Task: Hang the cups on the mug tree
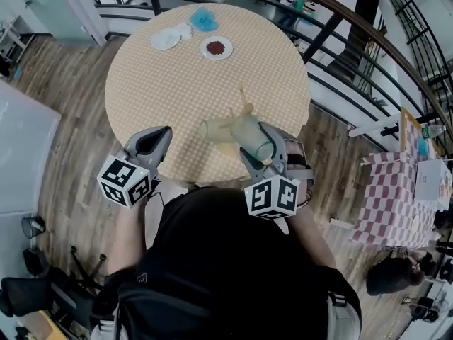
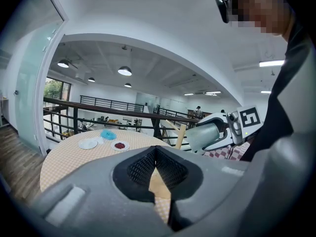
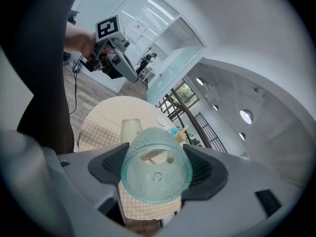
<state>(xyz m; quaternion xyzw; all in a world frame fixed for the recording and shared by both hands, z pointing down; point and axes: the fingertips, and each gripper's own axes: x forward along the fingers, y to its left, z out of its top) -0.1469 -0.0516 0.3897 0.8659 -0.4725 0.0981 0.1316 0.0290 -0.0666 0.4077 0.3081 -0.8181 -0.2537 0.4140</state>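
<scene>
Hanging step: right tongs (image 3: 157,167) clamp translucent green cup (image 3: 148,186) at wooden mug tree (image 1: 243,103); left tongs (image 2: 156,163) closed, empty. Cream cup (image 1: 214,129) at tree's 9 o'clock. Next, probably: seat green cup over free peg.

Our head camera looked steeply down on the round table (image 1: 198,76) from high above its near edge. The camera on the left gripper (image 2: 156,151) sat low at that edge and faced flat across the table top to the railing (image 2: 98,113) past the far side. The camera on the right gripper (image 3: 157,168) sat close behind the clear cup (image 3: 148,184), tipped down over the same edge. We saw the table top in all three views.
</scene>
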